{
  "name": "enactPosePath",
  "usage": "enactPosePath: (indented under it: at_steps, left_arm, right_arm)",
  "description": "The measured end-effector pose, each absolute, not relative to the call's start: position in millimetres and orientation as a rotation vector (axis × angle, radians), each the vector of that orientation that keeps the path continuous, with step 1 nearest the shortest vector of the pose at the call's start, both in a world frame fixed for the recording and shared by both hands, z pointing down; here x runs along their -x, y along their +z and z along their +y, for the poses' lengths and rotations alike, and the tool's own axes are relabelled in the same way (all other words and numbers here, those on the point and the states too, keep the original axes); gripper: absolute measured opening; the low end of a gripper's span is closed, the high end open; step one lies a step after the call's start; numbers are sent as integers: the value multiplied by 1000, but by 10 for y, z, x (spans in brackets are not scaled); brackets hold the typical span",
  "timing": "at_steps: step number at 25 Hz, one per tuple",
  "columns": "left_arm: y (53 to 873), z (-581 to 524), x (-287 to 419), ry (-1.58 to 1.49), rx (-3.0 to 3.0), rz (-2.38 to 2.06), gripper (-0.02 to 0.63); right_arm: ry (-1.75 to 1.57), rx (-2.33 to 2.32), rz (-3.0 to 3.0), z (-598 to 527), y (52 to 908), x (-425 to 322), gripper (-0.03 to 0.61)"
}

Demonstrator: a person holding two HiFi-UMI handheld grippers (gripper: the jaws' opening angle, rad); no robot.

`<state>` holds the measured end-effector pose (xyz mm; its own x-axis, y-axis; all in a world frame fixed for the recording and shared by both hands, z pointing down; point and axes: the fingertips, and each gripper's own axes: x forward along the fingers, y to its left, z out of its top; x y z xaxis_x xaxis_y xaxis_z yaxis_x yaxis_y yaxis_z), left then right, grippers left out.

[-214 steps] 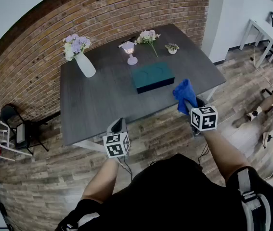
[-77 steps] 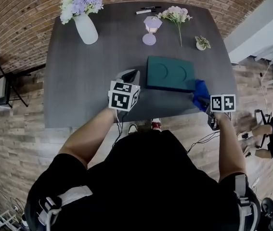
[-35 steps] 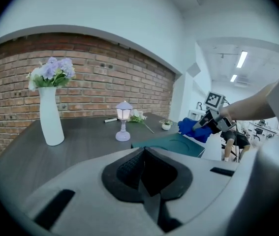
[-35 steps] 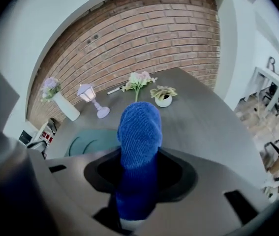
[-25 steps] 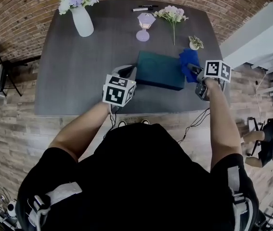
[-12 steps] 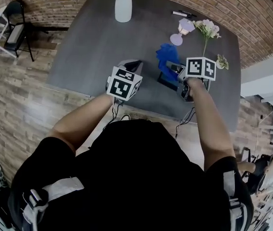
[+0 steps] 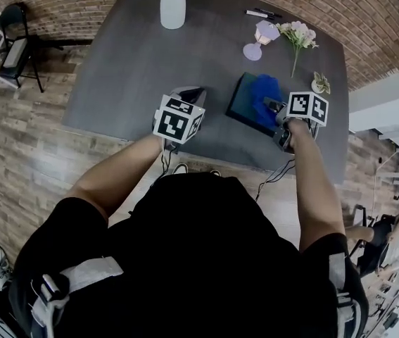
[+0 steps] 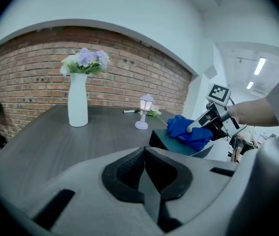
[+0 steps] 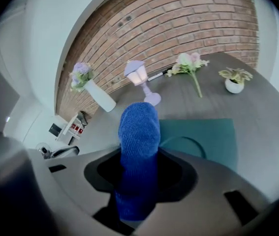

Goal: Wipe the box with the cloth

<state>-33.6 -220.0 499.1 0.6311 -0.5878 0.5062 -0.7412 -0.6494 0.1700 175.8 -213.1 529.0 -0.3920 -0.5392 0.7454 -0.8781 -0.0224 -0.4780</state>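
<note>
My right gripper (image 7: 275, 110) clamps the cloth (image 7: 261, 92) on the box (image 7: 240, 105). My left gripper (image 7: 189, 94) is closed, empty. Unbraced, the box may slide.

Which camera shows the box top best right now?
Right gripper view: the box top lies large and close, just beyond the cloth clamped in the right tongs. Head view shows it small, partly under the cloth; left gripper view catches only a side corner.
</note>
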Motion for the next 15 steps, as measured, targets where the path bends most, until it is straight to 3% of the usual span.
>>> enactPosePath:
  at_steps: [9, 15]
  left_arm:
    - [5055, -2178, -471, 623, -2555, -863, 9]
    - [5045, -2173, -745, 618, -2568, -826, 9]
  right_arm:
    - [1523, -1939, -1585, -1196, 5372, -3609, 161]
    - [1544, -2051, -1524, -821, 5356, -3990, 161]
